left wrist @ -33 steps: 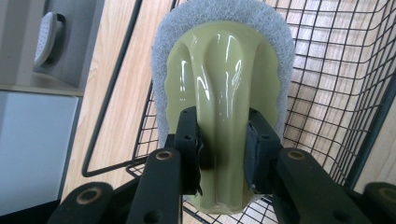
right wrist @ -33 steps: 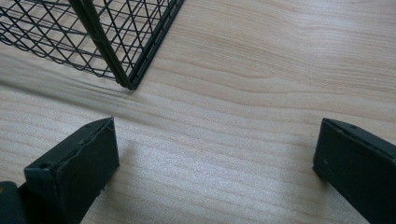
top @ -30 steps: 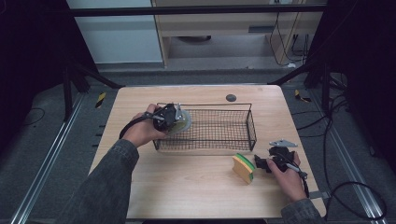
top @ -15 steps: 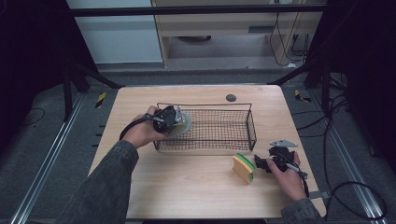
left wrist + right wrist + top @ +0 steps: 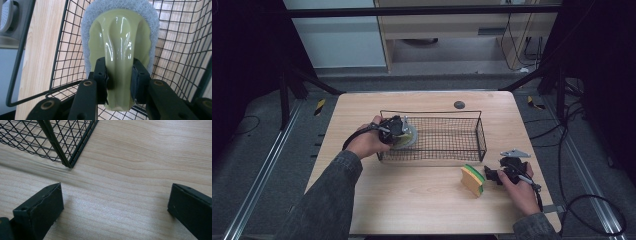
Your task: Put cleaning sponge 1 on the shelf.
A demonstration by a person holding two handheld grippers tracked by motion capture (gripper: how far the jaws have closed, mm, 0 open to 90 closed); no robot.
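Pale green plastic, glossy and ribbed, forms the handle of the scrubber (image 5: 120, 50) that your left gripper (image 5: 119, 82) pinches: both black pads press on the narrow neck of the handle, one on each side, and a grey-white abrasive pad rims the far end of the handle. In the left gripper view the scrubber hangs inside the black wire basket (image 5: 175, 50), above its mesh floor; whether it touches that floor you cannot tell. In the high view your left gripper (image 5: 394, 131) sits at the basket's 9 o'clock end, just over the rim, with the scrubber (image 5: 408, 136) inside the mesh wall. The wire basket (image 5: 447, 150) stands near the middle of the light wooden table (image 5: 412, 200). Your right gripper (image 5: 499, 172) rests at about 4 o'clock from the basket, low over the tabletop. Its jaws are spread wide with nothing between them, as the right gripper view confirms: bare wood grain lies between the two pads, and a basket corner (image 5: 67, 162) shows at 11 o'clock. A yellow sponge with a green face (image 5: 473, 180) stands on its edge just beside the right gripper, on its 9 o'clock side, apart from the pads. A small dark disc (image 5: 459, 104) lies on the table at 12 o'clock beyond the basket.
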